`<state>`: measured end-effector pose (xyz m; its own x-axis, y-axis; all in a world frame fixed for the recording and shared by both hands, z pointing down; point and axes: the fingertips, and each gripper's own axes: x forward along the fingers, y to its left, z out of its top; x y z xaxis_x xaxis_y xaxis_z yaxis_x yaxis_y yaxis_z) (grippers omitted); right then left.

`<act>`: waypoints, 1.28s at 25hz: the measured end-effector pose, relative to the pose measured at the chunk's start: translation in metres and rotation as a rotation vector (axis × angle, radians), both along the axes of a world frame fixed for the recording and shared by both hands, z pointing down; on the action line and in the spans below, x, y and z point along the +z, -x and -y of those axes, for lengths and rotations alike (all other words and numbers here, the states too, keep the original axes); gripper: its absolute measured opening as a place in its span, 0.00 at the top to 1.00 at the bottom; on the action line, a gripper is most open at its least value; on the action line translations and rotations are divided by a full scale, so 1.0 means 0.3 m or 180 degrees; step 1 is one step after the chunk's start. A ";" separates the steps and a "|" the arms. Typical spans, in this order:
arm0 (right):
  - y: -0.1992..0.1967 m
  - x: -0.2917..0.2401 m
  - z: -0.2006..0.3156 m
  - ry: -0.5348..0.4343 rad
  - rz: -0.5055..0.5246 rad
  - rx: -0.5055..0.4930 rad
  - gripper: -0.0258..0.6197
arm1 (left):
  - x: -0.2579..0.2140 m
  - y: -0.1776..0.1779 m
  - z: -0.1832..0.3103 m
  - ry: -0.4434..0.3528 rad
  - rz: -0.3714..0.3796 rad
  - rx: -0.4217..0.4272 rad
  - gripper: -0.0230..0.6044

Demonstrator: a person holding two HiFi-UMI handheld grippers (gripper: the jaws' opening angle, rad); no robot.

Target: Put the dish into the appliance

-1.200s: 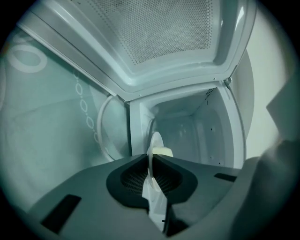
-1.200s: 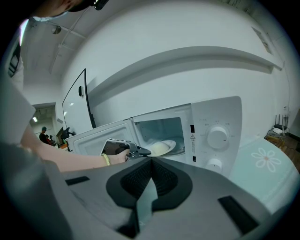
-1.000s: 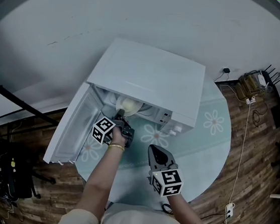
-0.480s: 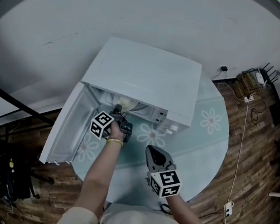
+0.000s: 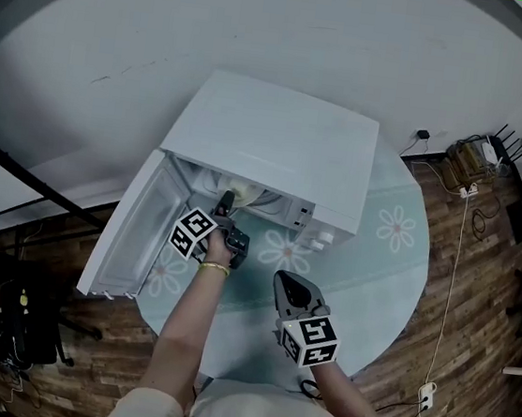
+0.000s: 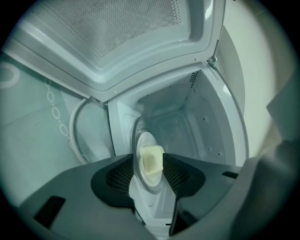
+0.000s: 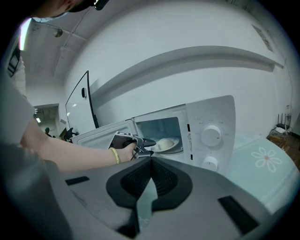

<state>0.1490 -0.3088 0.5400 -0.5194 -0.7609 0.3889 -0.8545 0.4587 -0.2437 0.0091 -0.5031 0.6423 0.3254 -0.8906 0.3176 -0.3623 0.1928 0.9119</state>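
The white microwave (image 5: 278, 148) stands on the round table with its door (image 5: 135, 235) swung open to the left. A pale dish (image 7: 165, 144) with a yellowish lump of food lies inside the cavity. My left gripper (image 5: 226, 199) reaches into the mouth of the cavity. Its jaws are opening, and the dish's rim (image 6: 143, 140) stands between them, with the pads drawn off it. My right gripper (image 5: 290, 282) hovers over the table in front of the microwave, shut and holding nothing.
The table wears a teal cloth with flower prints (image 5: 375, 283). Two knobs (image 7: 212, 135) sit on the microwave's right panel. A power strip and cables (image 5: 470, 162) lie on the wooden floor at the right. A wall is close behind the microwave.
The dish has gone from the cavity's mouth deeper under the microwave's roof, carried by the left gripper. The right gripper has stayed where it was.
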 end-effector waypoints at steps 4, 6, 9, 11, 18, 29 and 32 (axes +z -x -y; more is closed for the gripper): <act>-0.001 -0.020 -0.019 -0.0051 0.0010 0.0037 0.95 | -0.022 0.010 -0.061 -0.0020 0.0082 0.0090 0.68; -0.002 -0.032 -0.033 -0.0081 0.0016 0.0070 0.95 | -0.045 0.011 -0.105 -0.0063 0.0194 0.0187 0.68; 0.000 -0.041 -0.061 -0.0115 0.0012 0.0121 0.95 | -0.082 -0.001 -0.189 -0.0146 0.0422 0.0397 0.72; 0.007 -0.044 -0.082 -0.0129 0.0005 0.0158 0.95 | -0.106 -0.006 -0.253 -0.0196 0.0581 0.0514 0.80; 0.073 -0.050 -0.208 -0.0099 -0.0094 0.0256 0.95 | -0.194 0.005 -0.513 -0.0399 0.1090 0.0942 0.94; 0.194 -0.056 -0.504 0.0027 -0.0104 0.0315 0.95 | -0.308 0.063 -0.950 -0.0622 0.1598 0.1428 0.94; 0.218 -0.064 -0.588 0.0024 -0.0128 0.0302 0.95 | -0.332 0.066 -1.067 -0.0680 0.1667 0.1534 0.94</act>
